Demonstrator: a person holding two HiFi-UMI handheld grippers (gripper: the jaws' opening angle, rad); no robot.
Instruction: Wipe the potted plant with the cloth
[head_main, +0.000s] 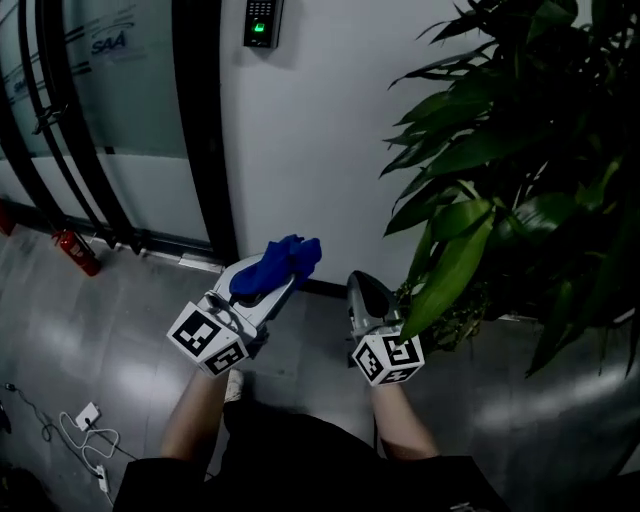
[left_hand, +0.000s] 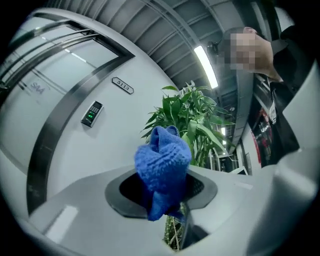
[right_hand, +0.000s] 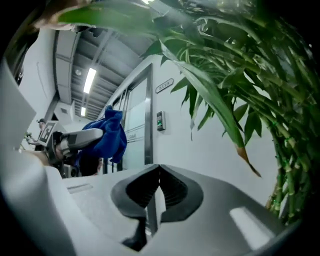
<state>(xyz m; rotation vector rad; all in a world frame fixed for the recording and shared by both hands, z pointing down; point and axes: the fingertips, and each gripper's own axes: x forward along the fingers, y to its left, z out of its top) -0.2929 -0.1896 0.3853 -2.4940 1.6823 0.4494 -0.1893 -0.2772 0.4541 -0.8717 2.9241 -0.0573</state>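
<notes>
A tall potted plant (head_main: 520, 160) with long green leaves fills the right of the head view; its pot is hidden. My left gripper (head_main: 268, 285) is shut on a bunched blue cloth (head_main: 278, 264), held left of the plant and apart from it. In the left gripper view the blue cloth (left_hand: 163, 167) sticks up between the jaws with the plant (left_hand: 187, 125) behind it. My right gripper (head_main: 366, 298) is shut and holds nothing, just under a drooping leaf (head_main: 450, 265). The right gripper view shows the plant's leaves (right_hand: 225, 65) overhead and the blue cloth (right_hand: 109, 137) at left.
A white wall (head_main: 330, 120) with a keypad (head_main: 262, 22) stands behind. Dark-framed glass doors (head_main: 110, 110) are at left, with a red fire extinguisher (head_main: 76, 251) at their base. White cables and a plug (head_main: 88, 430) lie on the grey floor.
</notes>
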